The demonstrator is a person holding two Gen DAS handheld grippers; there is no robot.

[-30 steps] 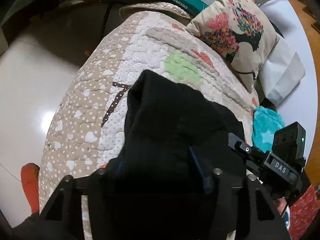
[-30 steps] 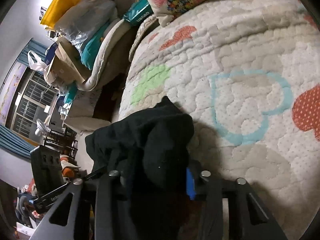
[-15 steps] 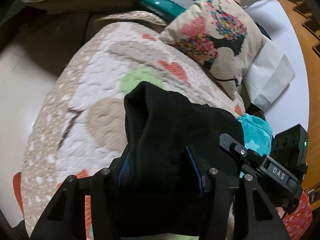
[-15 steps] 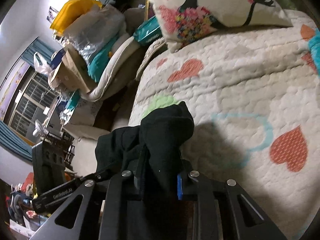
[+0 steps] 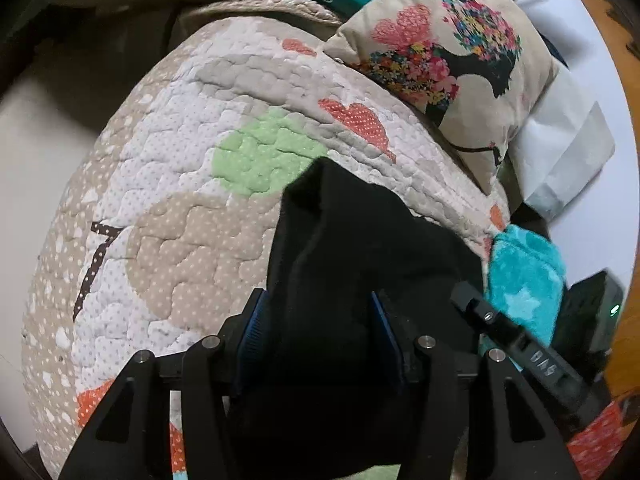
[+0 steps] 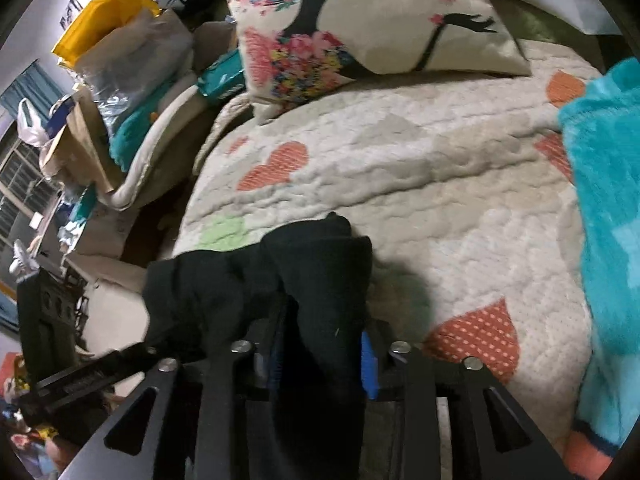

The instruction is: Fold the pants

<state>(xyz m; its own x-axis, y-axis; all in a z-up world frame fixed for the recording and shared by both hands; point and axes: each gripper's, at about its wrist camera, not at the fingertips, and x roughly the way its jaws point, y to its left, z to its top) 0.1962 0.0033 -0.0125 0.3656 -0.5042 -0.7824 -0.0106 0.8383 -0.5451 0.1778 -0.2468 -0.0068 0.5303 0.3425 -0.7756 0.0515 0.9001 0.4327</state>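
Note:
The black pants (image 5: 344, 256) hang bunched between both grippers above a quilted bedspread (image 5: 192, 184). My left gripper (image 5: 316, 340) is shut on a thick fold of the pants, its blue pads pressed on either side. My right gripper (image 6: 320, 356) is shut on another fold of the same pants (image 6: 304, 264); the cloth drapes over its fingers. The right gripper's body shows in the left wrist view (image 5: 520, 344), close beside the left one. Most of the pants below the grippers is hidden.
A floral pillow (image 5: 448, 48) lies at the head of the quilt (image 6: 440, 184). A turquoise fleece blanket (image 6: 608, 216) lies on the right side of the bed. Bags and boxes (image 6: 112, 64) pile up past the bed's left edge, with floor beyond (image 5: 36, 128).
Both grippers have carried the pants forward over the quilt toward the pillow. The turquoise blanket has come into the right wrist view. Both grips are unchanged.

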